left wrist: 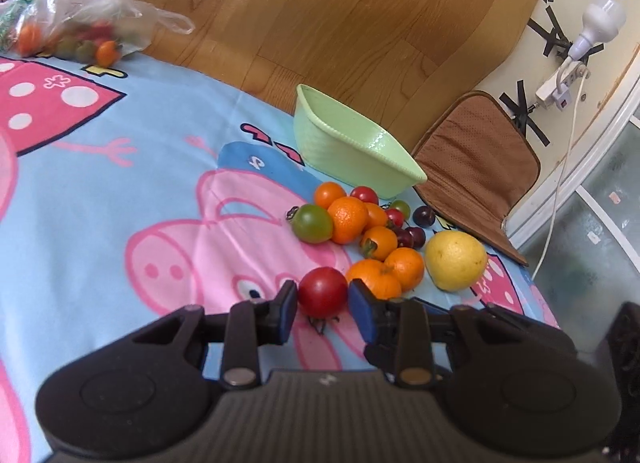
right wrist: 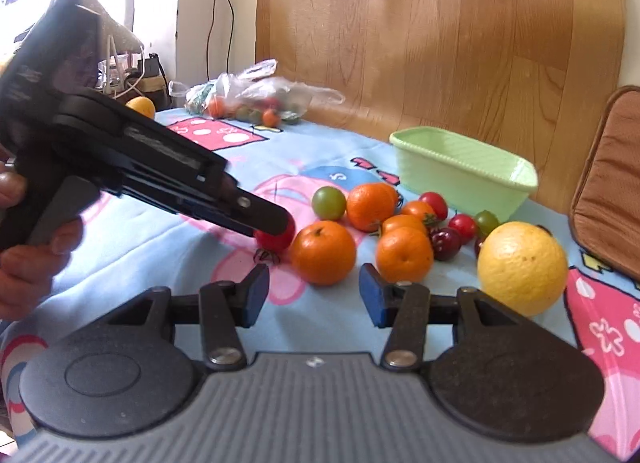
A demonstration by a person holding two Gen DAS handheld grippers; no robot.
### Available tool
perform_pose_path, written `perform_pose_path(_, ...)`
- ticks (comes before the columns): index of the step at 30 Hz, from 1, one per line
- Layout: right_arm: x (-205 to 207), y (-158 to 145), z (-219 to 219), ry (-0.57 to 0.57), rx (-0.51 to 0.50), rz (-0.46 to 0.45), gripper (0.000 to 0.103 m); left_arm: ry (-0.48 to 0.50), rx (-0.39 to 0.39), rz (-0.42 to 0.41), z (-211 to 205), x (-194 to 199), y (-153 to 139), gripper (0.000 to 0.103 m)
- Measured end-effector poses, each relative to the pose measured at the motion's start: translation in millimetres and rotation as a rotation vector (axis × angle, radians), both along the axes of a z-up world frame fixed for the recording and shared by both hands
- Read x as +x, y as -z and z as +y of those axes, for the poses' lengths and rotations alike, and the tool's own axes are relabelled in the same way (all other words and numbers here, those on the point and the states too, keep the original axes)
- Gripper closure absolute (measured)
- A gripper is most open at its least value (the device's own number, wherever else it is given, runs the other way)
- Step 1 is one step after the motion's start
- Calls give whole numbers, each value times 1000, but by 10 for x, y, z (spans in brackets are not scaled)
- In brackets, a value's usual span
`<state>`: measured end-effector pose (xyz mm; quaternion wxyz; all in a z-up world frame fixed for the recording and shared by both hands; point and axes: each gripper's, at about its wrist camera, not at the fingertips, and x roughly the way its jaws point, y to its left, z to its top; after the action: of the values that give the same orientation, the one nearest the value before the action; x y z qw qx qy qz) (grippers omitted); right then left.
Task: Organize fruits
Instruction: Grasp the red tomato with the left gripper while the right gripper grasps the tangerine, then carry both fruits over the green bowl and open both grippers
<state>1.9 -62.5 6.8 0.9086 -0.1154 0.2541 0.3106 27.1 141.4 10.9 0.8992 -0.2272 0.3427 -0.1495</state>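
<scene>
A pile of fruit lies on the cartoon-print cloth: several oranges (left wrist: 347, 219), a green tomato (left wrist: 312, 223), small red tomatoes, dark cherries (left wrist: 423, 216) and a big yellow citrus (left wrist: 455, 261). An empty green basket (left wrist: 360, 151) stands behind the pile. My left gripper (left wrist: 322, 299) has its fingers on both sides of a red tomato (left wrist: 322, 290), which rests on the cloth; it also shows in the right wrist view (right wrist: 276, 237). My right gripper (right wrist: 314, 295) is open and empty, just in front of an orange (right wrist: 323, 253). The basket (right wrist: 464, 171) sits beyond.
A clear plastic bag (left wrist: 72, 23) with more small fruit lies at the far left of the cloth. A brown cushion (left wrist: 476, 167) leans to the right of the basket. A wooden panel (right wrist: 440, 43) stands behind the table. A power strip (left wrist: 560, 83) hangs on the wall.
</scene>
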Motion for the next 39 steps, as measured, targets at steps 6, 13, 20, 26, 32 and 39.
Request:
perform_pose_path(6,162,-8,90,0,10,66,49,-24,25,-11,-14,89,-17,63)
perform_pose_path(13,215,-4,51,21,52,97,60,-20,22,20,-25,92,114,92)
perform_pose_path(20,198,-12,17,22,65,108,58,-89,86,-53,60,66,-146,44)
perform_pose_path(26,211,-15,12,17,72,108,55,17,206,-28,-217,350,-71,67)
perform_pose_path(32,190,-96,-91,-15,143,117,61,39,122,-40,-178,293,-106,71)
perform_pose_path(39,688,-542,-294,21,209,8,61,82,105,-154,-375,969,-601,71)
